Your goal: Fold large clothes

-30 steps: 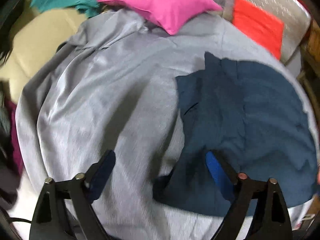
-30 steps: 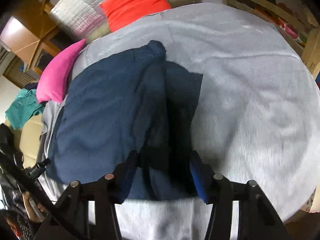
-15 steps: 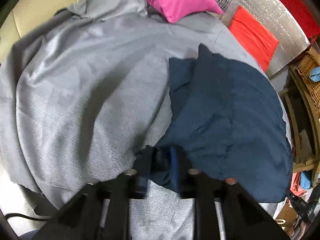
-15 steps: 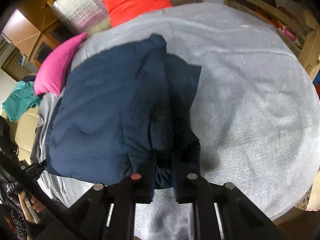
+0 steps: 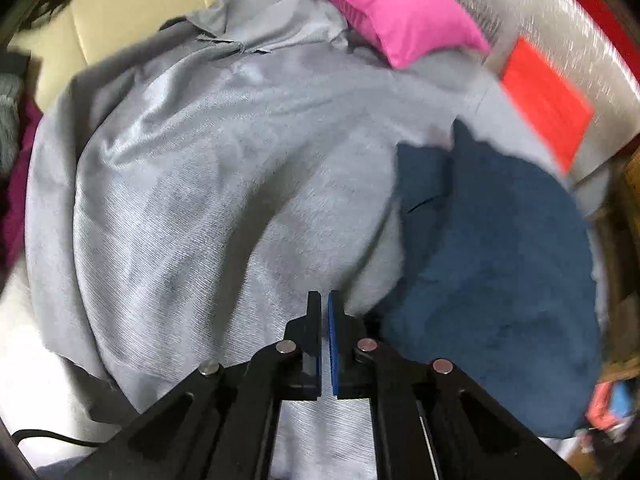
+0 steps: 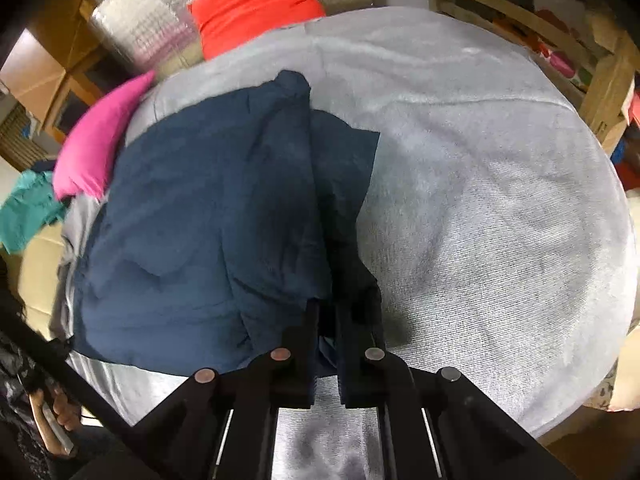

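A dark navy garment (image 6: 208, 216) lies partly folded on a grey blanket (image 6: 480, 208) over a bed. My right gripper (image 6: 326, 308) is shut on the garment's near edge, with cloth bunched between the jaws. In the left wrist view the garment (image 5: 496, 280) lies to the right. My left gripper (image 5: 324, 300) is shut with nothing visible between the pads, over the grey blanket (image 5: 200, 200) just left of the garment's edge.
A pink pillow (image 5: 384, 4) and a red cushion (image 5: 544, 104) lie at the far side of the bed. Teal clothing (image 6: 24, 208) sits at the left. A wooden frame (image 6: 592, 80) stands at the right. A silver padded panel (image 6: 140, 28) is behind.
Both grippers closed from open. The right one took hold of the garment's near edge. The left one closed at the garment's edge, then moved left and now shows no cloth in it.
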{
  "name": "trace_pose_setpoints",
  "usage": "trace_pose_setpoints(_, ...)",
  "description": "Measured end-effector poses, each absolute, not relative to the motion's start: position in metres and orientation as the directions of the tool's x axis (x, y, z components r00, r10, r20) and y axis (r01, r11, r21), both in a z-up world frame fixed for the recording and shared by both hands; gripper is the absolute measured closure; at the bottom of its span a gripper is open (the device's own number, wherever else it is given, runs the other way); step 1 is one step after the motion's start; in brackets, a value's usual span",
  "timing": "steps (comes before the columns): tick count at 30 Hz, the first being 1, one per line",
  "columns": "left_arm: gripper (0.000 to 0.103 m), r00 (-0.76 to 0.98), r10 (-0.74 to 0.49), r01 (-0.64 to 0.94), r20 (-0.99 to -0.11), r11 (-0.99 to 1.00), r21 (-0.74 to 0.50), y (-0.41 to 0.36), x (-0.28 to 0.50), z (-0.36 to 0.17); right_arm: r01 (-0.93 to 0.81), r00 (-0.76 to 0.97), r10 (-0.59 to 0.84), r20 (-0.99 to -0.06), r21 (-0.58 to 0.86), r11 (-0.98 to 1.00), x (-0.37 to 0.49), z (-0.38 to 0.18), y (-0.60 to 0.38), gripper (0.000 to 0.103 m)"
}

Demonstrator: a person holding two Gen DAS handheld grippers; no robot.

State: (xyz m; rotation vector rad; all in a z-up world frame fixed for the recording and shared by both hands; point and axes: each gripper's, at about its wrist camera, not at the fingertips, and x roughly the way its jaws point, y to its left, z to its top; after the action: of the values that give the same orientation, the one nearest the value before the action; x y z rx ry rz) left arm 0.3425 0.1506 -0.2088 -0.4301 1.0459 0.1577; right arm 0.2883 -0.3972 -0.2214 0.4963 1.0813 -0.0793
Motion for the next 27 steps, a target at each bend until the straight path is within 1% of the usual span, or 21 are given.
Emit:
trace_pose_setpoints(2, 0.100, 0.506, -0.082, -0.319, -0.859, 0.907, -0.274, 0.152, 0.339, -0.207, 0.300, 0.463, 0.185, -0.867, 0.349, 0.888, 0.293, -0.225, -0.397, 0.094)
trace_pose_setpoints(3, 0.100, 0.510, -0.117, -0.303, -0.852, 0.903, -0.306, 0.149, 0.337, -0.207, 0.298, 0.460, 0.178, -0.870, 0.340, 0.892, 0.294, -0.225, -0.395, 0.093)
trace_pose_setpoints(4, 0.097, 0.508, -0.149, -0.284, -0.848, 0.901, -0.329, 0.147, 0.337, -0.207, 0.293, 0.464, 0.161, -0.871, 0.322, 0.900, 0.293, -0.223, -0.392, 0.092)
trace_pose_setpoints(5, 0.097, 0.503, -0.158, -0.269, -0.850, 0.906, -0.328, 0.142, 0.336, -0.206, 0.289, 0.468, 0.144, -0.872, 0.305, 0.908, 0.292, -0.220, -0.390, 0.089)
trace_pose_setpoints(6, 0.093, 0.504, -0.122, -0.268, -0.855, 0.919, -0.289, 0.137, 0.333, -0.205, 0.284, 0.474, 0.134, -0.870, 0.295, 0.912, 0.290, -0.216, -0.388, 0.084)
trace_pose_setpoints(7, 0.079, 0.502, -0.088, -0.272, -0.860, 0.928, -0.254, 0.135, 0.332, -0.203, 0.280, 0.481, 0.141, -0.865, 0.304, 0.911, 0.286, -0.214, -0.387, 0.060)
trace_pose_setpoints(8, 0.069, 0.494, -0.038, -0.287, -0.869, 0.936, -0.204, 0.133, 0.330, -0.203, 0.281, 0.489, 0.161, -0.857, 0.329, 0.902, 0.281, -0.213, -0.387, 0.031)
trace_pose_setpoints(9, 0.054, 0.484, -0.009, -0.304, -0.875, 0.936, -0.178, 0.134, 0.330, -0.204, 0.278, 0.495, 0.179, -0.850, 0.350, 0.895, 0.277, -0.214, -0.386, 0.029)
trace_pose_setpoints(10, 0.052, 0.485, -0.009, -0.313, -0.875, 0.932, -0.183, 0.138, 0.330, -0.204, 0.272, 0.500, 0.181, -0.847, 0.352, 0.896, 0.272, -0.213, -0.382, 0.030)
trace_pose_setpoints(12, 0.052, 0.491, -0.064, -0.328, -0.869, 0.911, -0.252, 0.147, 0.330, -0.204, 0.264, 0.479, 0.152, -0.865, 0.307, 0.915, 0.274, -0.216, -0.374, 0.038)
trace_pose_setpoints(14, 0.052, 0.522, -0.107, -0.344, -0.846, 0.882, -0.323, 0.156, 0.328, -0.200, 0.292, 0.440, 0.113, -0.891, 0.261, 0.920, 0.279, -0.223, -0.374, 0.048)
trace_pose_setpoints(15, 0.049, 0.533, -0.114, -0.345, -0.839, 0.875, -0.338, 0.154, 0.328, -0.198, 0.316, 0.432, 0.105, -0.896, 0.259, 0.913, 0.279, -0.226, -0.378, 0.049)
trace_pose_setpoints(16, 0.036, 0.552, -0.138, -0.332, -0.822, 0.868, -0.369, 0.154, 0.326, -0.196, 0.340, 0.431, 0.105, -0.896, 0.269, 0.901, 0.280, -0.227, -0.383, 0.049)
trace_pose_setpoints(17, 0.029, 0.567, -0.164, -0.314, -0.807, 0.863, -0.396, 0.153, 0.324, -0.194, 0.360, 0.432, 0.112, -0.895, 0.285, 0.889, 0.279, -0.229, -0.387, 0.049)
trace_pose_setpoints(18, 0.019, 0.575, -0.185, -0.295, -0.797, 0.862, -0.413, 0.151, 0.325, -0.193, 0.373, 0.429, 0.121, -0.895, 0.297, 0.879, 0.278, -0.231, -0.390, 0.049)
trace_pose_setpoints(19, 0.018, 0.574, -0.198, -0.274, -0.794, 0.867, -0.415, 0.146, 0.324, -0.193, 0.386, 0.421, 0.133, -0.897, 0.310, 0.869, 0.278, -0.234, -0.393, 0.048)
trace_pose_setpoints(23, 0.018, 0.485, -0.190, -0.238, -0.854, 0.911, -0.338, 0.127, 0.337, -0.212, 0.396, 0.377, 0.166, -0.911, 0.321, 0.860, 0.284, -0.246, -0.395, 0.049)
trace_pose_setpoints(24, 0.018, 0.452, -0.194, -0.250, -0.870, 0.909, -0.333, 0.125, 0.341, -0.221, 0.400, 0.377, 0.174, -0.910, 0.329, 0.855, 0.285, -0.248, -0.396, 0.051)
trace_pose_setpoints(25, 0.020, 0.437, -0.205, -0.265, -0.876, 0.901, -0.343, 0.126, 0.344, -0.227, 0.398, 0.379, 0.192, -0.905, 0.347, 0.849, 0.287, -0.249, -0.398, 0.058)
trace_pose_setpoints(26, 0.025, 0.432, -0.231, -0.282, -0.872, 0.884, -0.373, 0.129, 0.345, -0.233, 0.395, 0.377, 0.202, -0.904, 0.355, 0.847, 0.288, -0.250, -0.398, 0.065)
trace_pose_setpoints(27, 0.042, 0.431, -0.260, -0.286, -0.864, 0.869, -0.404, 0.131, 0.345, -0.235, 0.390, 0.382, 0.205, -0.901, 0.358, 0.848, 0.289, -0.250, -0.399, 0.070)
